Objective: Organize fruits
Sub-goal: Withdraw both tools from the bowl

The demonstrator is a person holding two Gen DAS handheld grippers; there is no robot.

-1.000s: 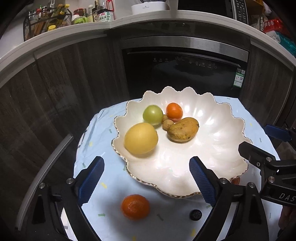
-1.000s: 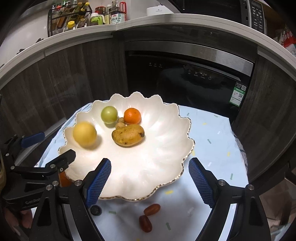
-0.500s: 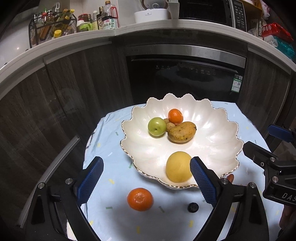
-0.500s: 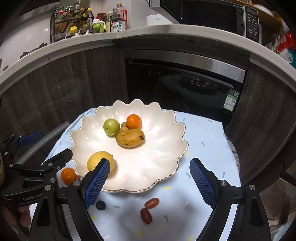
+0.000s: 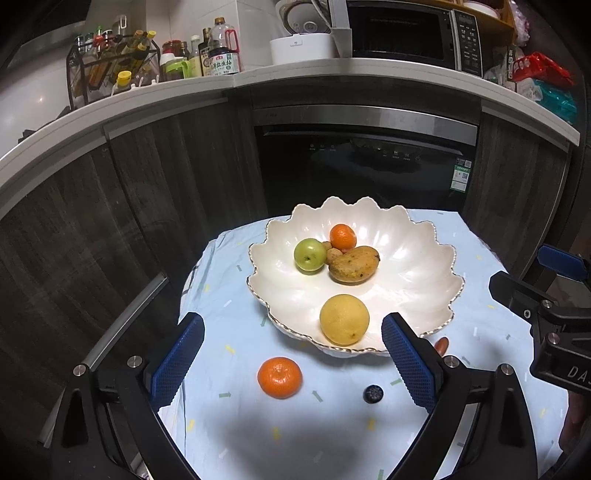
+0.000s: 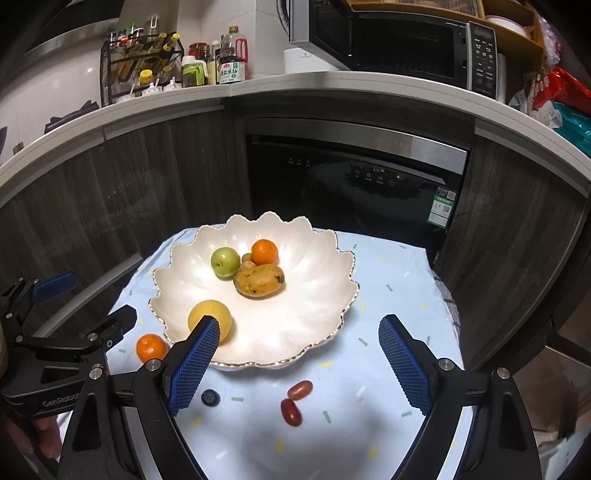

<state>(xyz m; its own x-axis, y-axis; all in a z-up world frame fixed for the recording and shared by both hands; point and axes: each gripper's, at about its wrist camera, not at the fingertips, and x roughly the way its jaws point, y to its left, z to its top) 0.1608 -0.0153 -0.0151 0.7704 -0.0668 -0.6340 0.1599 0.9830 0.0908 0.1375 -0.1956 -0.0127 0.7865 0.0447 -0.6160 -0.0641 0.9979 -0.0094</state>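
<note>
A white scalloped bowl holds a yellow round fruit near its front rim, a green apple, a mango, an orange and small brown fruits. On the cloth lie a mandarin, a blueberry and two red grape tomatoes. My left gripper is open and empty above the mandarin. My right gripper is open and empty above the tomatoes.
A light blue patterned cloth covers the small table. Dark cabinets and a built-in oven stand behind it. The counter above carries bottles and a microwave.
The yellow fruit rolled from the bowl's back left to its front rim. Both grippers drew back and rose, so the bowl looks smaller and farther.
</note>
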